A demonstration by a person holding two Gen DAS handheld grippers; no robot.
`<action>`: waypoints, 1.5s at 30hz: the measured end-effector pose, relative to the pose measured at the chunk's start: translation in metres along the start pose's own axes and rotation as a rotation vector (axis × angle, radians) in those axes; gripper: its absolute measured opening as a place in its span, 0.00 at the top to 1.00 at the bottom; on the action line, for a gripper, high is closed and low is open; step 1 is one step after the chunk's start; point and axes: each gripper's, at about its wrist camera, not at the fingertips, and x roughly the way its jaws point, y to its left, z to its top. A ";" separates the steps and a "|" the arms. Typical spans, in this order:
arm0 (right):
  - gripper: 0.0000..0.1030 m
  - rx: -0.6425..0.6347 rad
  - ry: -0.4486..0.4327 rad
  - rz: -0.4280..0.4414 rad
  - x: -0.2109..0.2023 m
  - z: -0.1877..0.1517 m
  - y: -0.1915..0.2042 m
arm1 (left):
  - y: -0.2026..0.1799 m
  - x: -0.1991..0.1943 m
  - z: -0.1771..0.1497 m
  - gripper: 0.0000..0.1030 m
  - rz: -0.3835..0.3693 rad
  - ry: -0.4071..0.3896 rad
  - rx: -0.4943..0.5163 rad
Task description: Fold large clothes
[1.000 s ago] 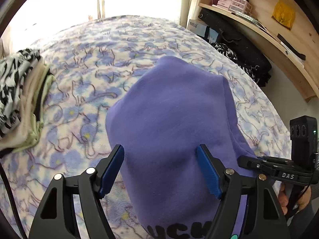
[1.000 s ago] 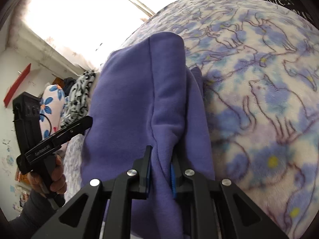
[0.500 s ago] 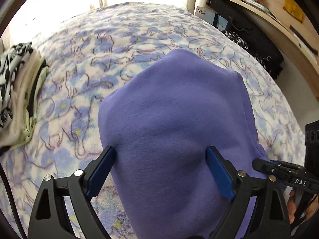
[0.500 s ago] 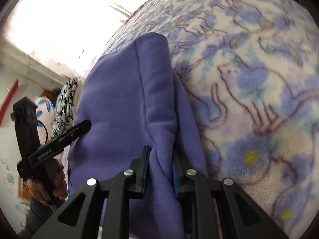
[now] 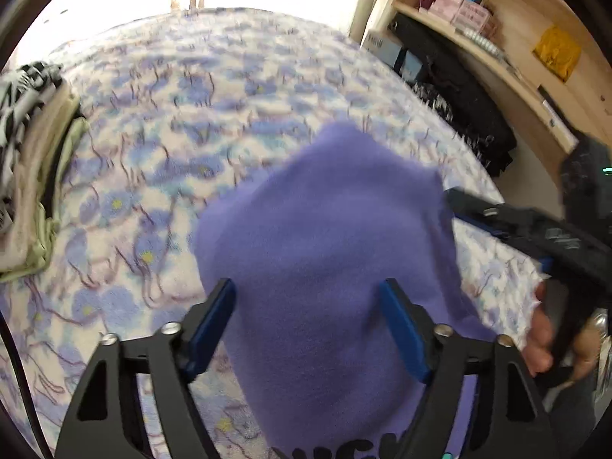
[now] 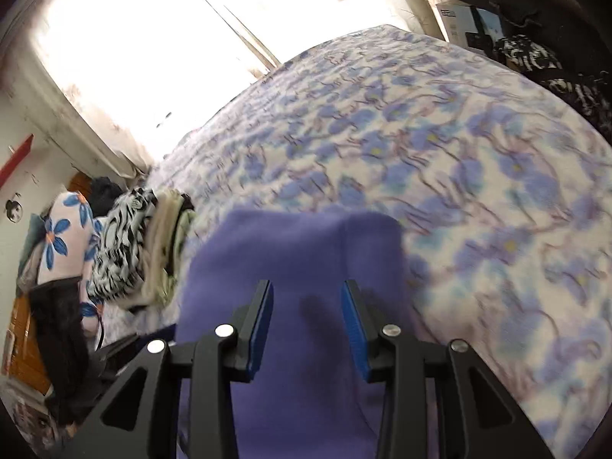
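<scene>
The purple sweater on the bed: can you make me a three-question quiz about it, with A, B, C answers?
1. Where does the purple sweater lie?
A. on the floral blanket
B. on the wooden shelf
C. on the floor

2. What colour are the pads on the right gripper fingers?
A. red
B. blue
C. yellow

3. How is the right gripper now?
A. shut on the sweater
B. open above the sweater
C. out of sight

Answers: 1 A, blanket shows all around it. 2 B, both pads are blue. 3 B, it has just been opening and a clear gap shows, nothing pinched.
</scene>
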 end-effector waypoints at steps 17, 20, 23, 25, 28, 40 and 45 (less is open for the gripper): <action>0.80 -0.023 0.095 -0.154 0.072 0.000 -0.029 | -0.018 0.046 0.035 0.79 0.125 0.053 0.070; 0.82 -0.053 0.086 -0.196 0.085 0.000 -0.031 | -0.022 0.056 0.041 0.79 0.147 0.067 0.084; 0.82 -0.061 0.085 -0.215 0.092 0.003 -0.031 | -0.022 0.060 0.045 0.79 0.159 0.065 0.078; 0.82 -0.069 0.092 -0.223 0.094 0.005 -0.029 | -0.022 0.059 0.045 0.78 0.158 0.055 0.076; 0.82 -0.073 0.099 -0.196 0.087 0.008 -0.029 | -0.023 0.052 0.040 0.77 0.153 0.025 0.093; 0.77 -0.093 0.098 -0.098 0.002 -0.015 -0.021 | 0.018 -0.006 -0.007 0.35 0.062 0.032 -0.043; 0.60 -0.092 0.104 -0.107 -0.027 -0.041 -0.029 | 0.031 -0.015 -0.043 0.32 -0.054 0.076 -0.110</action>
